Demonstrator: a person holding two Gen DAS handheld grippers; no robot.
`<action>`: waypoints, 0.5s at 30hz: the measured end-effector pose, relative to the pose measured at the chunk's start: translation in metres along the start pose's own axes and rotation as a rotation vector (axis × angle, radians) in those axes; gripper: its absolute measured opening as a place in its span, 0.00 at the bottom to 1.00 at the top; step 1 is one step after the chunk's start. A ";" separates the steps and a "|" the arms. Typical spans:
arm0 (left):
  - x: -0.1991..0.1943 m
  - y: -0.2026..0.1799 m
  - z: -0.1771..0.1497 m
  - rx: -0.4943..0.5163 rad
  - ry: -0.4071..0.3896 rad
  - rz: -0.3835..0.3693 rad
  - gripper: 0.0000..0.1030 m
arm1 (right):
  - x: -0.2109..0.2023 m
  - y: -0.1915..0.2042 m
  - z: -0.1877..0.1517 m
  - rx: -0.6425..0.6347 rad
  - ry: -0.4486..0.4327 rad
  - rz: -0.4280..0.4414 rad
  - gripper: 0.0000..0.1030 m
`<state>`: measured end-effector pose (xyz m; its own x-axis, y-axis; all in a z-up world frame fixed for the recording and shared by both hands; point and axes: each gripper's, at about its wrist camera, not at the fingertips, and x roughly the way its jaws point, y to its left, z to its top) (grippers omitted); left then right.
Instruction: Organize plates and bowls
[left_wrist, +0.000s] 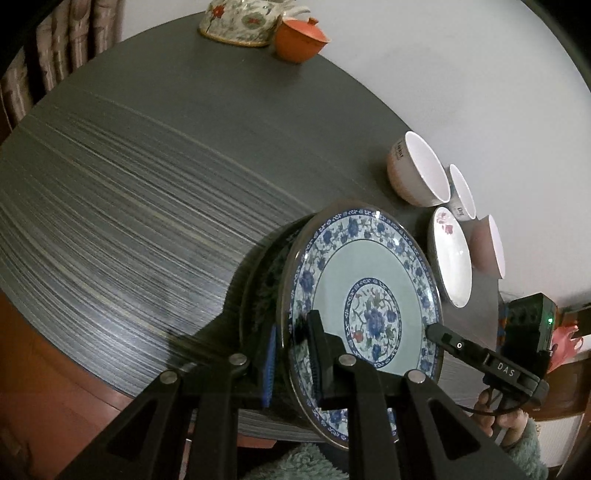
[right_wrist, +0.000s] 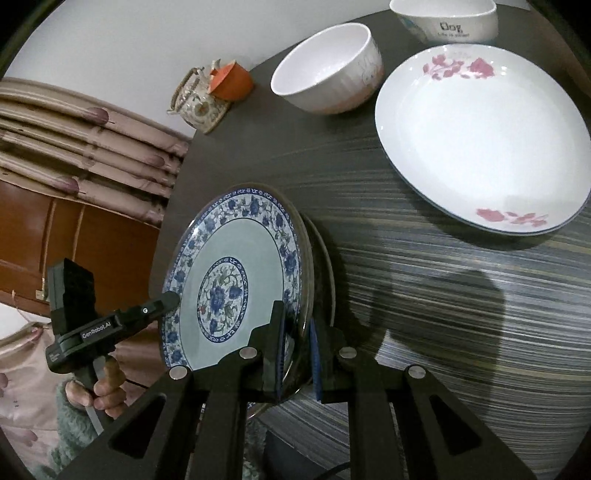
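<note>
A blue floral plate (left_wrist: 373, 291) is held between both grippers, just above the table near its front edge. My left gripper (left_wrist: 291, 354) is shut on one side of its rim. My right gripper (right_wrist: 295, 350) is shut on the opposite rim; the plate (right_wrist: 236, 269) shows there too. The other gripper appears in each view, right gripper (left_wrist: 436, 330), left gripper (right_wrist: 170, 297). A white plate with pink flowers (right_wrist: 480, 136) lies on the table. White bowls stand behind it: a plain one (right_wrist: 328, 66), one with lettering (right_wrist: 447, 20).
A patterned teapot (right_wrist: 195, 103) and an orange pot (right_wrist: 232, 83) stand at the far table edge. The striped dark table (left_wrist: 129, 203) stretches to the left. A further bowl (left_wrist: 489, 245) sits at the right. Curtains (right_wrist: 81, 144) hang beyond the table.
</note>
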<state>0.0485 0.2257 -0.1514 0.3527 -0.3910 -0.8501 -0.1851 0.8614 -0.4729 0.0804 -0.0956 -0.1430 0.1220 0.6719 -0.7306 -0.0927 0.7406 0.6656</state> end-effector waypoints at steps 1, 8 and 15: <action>0.003 0.000 0.000 -0.001 0.005 0.001 0.15 | 0.002 0.000 0.000 0.004 0.003 -0.004 0.12; 0.011 0.007 0.001 -0.022 0.009 0.008 0.16 | 0.012 0.000 0.002 0.013 0.020 -0.029 0.12; 0.020 0.006 0.004 -0.035 0.018 0.012 0.16 | 0.019 0.003 0.003 0.009 0.029 -0.059 0.14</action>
<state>0.0583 0.2247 -0.1699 0.3339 -0.3867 -0.8596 -0.2208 0.8545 -0.4702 0.0850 -0.0810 -0.1542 0.0981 0.6270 -0.7728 -0.0778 0.7790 0.6222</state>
